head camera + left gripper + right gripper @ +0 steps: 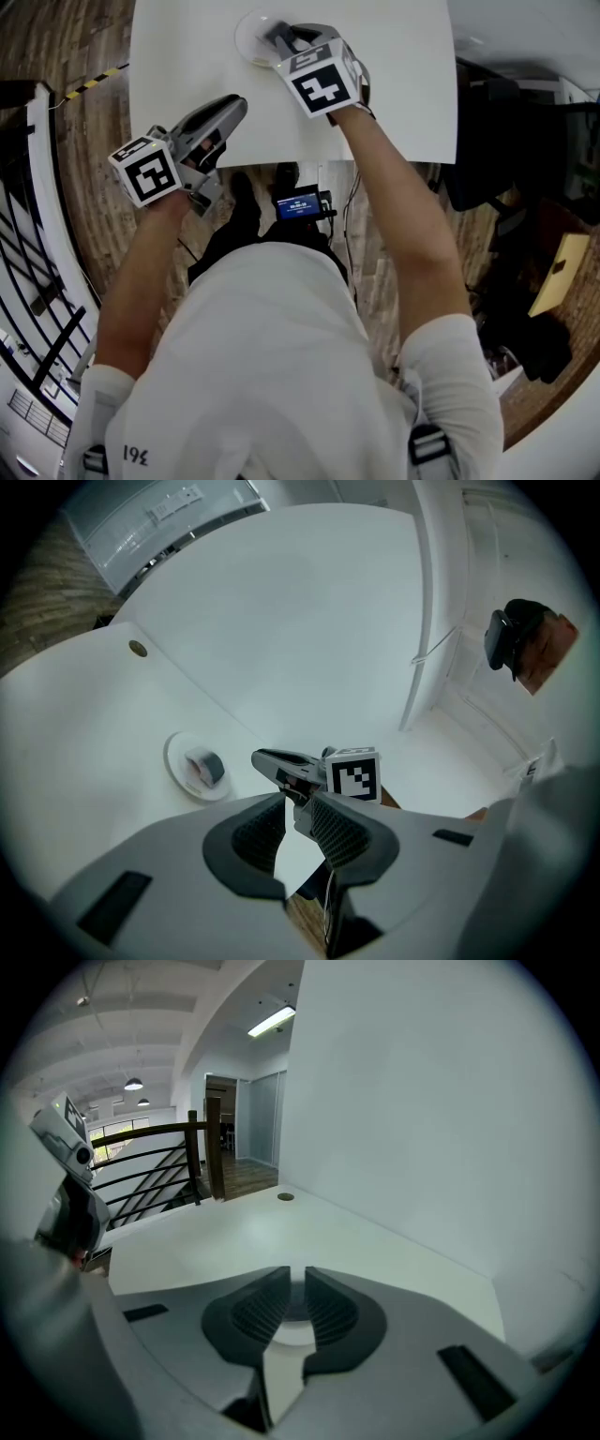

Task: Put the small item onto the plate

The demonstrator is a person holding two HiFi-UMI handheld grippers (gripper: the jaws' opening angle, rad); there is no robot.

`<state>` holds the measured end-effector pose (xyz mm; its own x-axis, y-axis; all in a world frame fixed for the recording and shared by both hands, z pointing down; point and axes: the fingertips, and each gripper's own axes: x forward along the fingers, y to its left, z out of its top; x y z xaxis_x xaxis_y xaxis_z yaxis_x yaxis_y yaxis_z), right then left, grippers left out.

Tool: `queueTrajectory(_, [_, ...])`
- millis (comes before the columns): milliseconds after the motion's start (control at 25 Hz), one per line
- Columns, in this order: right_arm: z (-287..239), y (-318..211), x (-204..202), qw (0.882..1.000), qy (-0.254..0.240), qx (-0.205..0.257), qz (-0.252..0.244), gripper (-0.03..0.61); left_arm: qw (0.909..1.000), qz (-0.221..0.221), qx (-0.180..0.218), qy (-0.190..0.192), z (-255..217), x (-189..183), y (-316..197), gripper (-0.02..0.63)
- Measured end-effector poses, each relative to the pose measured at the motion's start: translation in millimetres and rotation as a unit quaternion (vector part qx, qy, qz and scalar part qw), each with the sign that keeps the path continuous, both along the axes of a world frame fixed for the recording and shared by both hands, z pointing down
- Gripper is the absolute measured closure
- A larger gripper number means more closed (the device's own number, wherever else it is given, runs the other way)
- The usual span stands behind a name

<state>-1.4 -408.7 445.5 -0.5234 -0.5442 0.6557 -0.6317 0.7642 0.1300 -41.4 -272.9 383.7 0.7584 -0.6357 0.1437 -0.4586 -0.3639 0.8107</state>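
- A white table [403, 56] fills the upper part of the head view, with wood floor around it and a plain white wall behind.
- The item [205, 765] is a small grey piece with a pinkish side; what it is cannot be made out.
- It looks light and stiff enough for a firm pinch. Being so small it could slip or tip, so the best hold is probably low across its short sides.
- It lies on the plate [176, 752], left of centre in the left gripper view, so the placing looks done.
- The plate sits flat on the table, at the top of the head view.
- The right gripper [264, 757] hangs just right of the plate in the left gripper view, its tips close to the rim and clear of the item. Its jaws stand a narrow gap apart with nothing between them.
- The left gripper [298, 832] is well apart from the plate, lower left in the head view. Its jaws are also narrowly parted and empty.
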Motion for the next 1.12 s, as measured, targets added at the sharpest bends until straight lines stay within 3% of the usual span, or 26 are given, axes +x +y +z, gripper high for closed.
queueTrajectory(80, [-13,7,0,1.0,-0.006,0.006,-0.001,0.577,0.9999,0.005,0.008,0.004,-10,1,4,0.525])
queueTrajectory(1120, [-153,130,19,0.988,-0.138,0.055,0.046,0.577,0.9957,0.01,0.063,0.067,-117,-24,76,0.525])
